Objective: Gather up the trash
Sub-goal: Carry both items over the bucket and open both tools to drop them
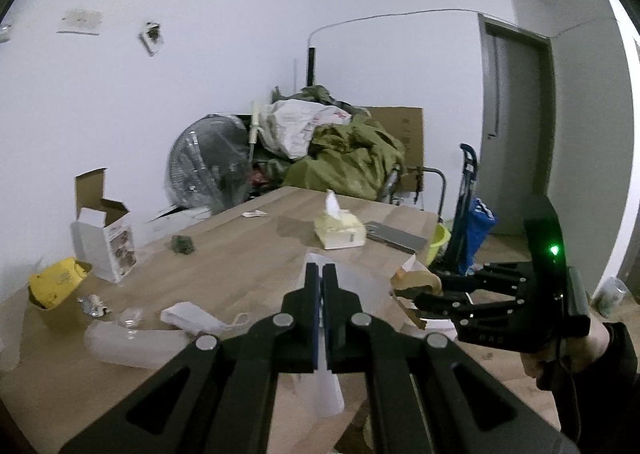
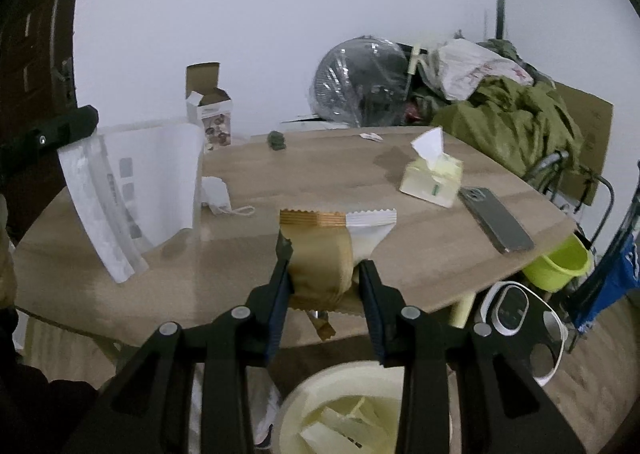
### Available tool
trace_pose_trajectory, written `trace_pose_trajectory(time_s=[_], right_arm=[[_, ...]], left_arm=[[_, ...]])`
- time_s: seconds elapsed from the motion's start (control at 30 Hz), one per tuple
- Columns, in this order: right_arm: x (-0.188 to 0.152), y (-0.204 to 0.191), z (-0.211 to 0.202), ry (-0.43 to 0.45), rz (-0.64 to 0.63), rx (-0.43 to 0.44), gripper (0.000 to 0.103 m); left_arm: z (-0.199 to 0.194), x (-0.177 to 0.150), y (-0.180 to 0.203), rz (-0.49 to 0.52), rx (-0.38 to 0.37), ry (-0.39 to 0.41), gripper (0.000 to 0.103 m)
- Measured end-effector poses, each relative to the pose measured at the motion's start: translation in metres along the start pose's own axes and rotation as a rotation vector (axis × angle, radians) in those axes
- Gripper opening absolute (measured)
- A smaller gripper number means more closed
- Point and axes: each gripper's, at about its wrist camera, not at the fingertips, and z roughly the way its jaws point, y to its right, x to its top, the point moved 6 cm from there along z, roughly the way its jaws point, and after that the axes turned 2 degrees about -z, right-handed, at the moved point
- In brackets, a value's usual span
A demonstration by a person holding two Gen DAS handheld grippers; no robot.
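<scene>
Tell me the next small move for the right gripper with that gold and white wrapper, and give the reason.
Probably open the right gripper and let go. It is shut on the gold and white wrapper, held off the wooden table edge, and the white bin with scraps inside sits right below, so the wrapper should fall in. A slight dip first may help, since it is light.

A gold-and-white snack wrapper hangs crumpled above the white trash bin; a translucent white plastic bag stands upright, pinched.
</scene>
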Motion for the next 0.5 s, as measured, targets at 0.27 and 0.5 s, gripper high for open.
trace_pose_trajectory(time_s=[0.27,0.5], right_arm=[[-0.029,0.028,-0.022,-0.008,0.056,-0.055,0.033],[-0.064,0.051,-0.033,-0.036,0.118,-0.098,0.033]], left_arm=[[0.009,-0.006,0.034,0.042,-0.072,-0.013,0.001],[0.024,-0.015,0.063,0.074,-0.135,-0.045,0.001]])
